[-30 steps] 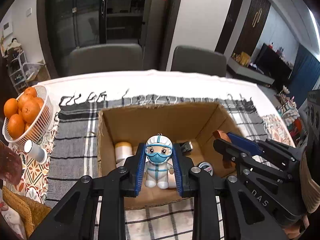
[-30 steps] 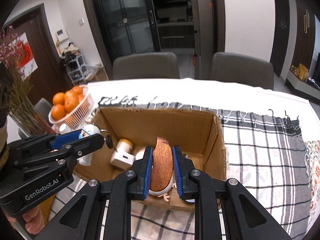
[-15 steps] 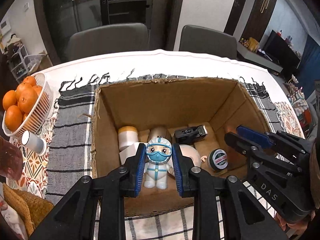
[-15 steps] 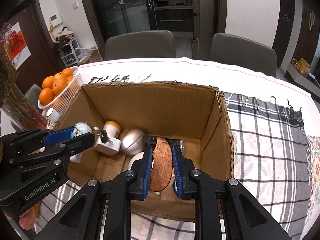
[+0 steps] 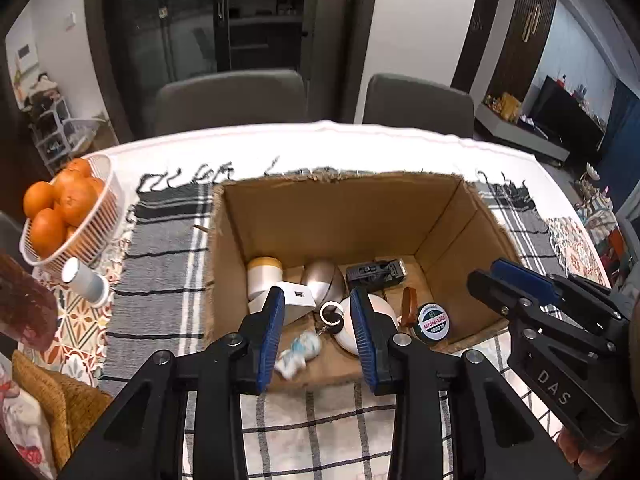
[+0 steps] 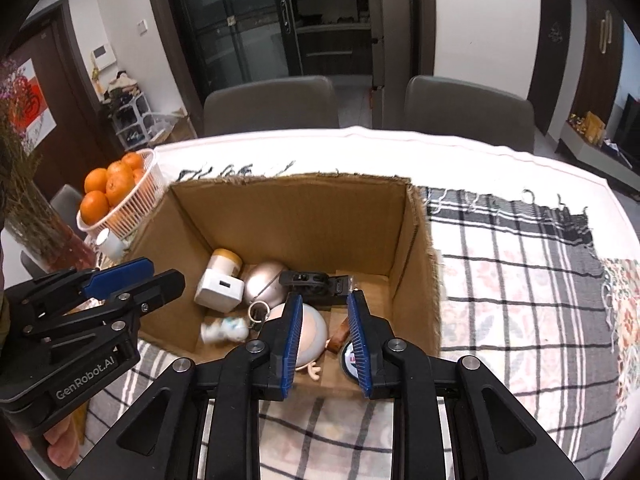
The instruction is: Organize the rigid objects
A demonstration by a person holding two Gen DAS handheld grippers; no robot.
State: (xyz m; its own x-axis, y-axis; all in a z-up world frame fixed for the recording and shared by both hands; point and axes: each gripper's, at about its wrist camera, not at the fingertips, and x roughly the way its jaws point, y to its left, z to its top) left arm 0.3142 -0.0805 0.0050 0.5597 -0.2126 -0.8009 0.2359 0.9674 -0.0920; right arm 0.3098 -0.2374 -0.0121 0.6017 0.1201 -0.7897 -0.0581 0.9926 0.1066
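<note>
An open cardboard box (image 5: pixel 344 208) (image 6: pixel 288 208) sits on the checked cloth. My left gripper (image 5: pixel 320 336) is open and empty above the box's near edge. The white and blue figurine (image 5: pixel 298 354) (image 6: pixel 226 330) lies blurred on the box floor with its key ring (image 5: pixel 331 314). My right gripper (image 6: pixel 323 334) is open and empty over the box. The brown wooden piece (image 6: pixel 340 334) (image 5: pixel 407 312) lies on the box floor. Also in the box are a white bottle (image 5: pixel 262 280), a silver ball (image 5: pixel 322 284), a black device (image 5: pixel 374 274), a round tin (image 5: pixel 432 322) and a pale round object (image 6: pixel 312 334).
A white basket of oranges (image 5: pixel 68 212) (image 6: pixel 120 196) and a small white cup (image 5: pixel 86 282) stand left of the box. The checked cloth (image 6: pixel 520 272) spreads to the right. Two grey chairs (image 5: pixel 232 100) stand behind the table. A woven cushion (image 5: pixel 52 400) is at lower left.
Both grippers have opened. The figurine has dropped from the left gripper into the box, and the brown wooden piece has dropped from the right gripper onto the box floor.
</note>
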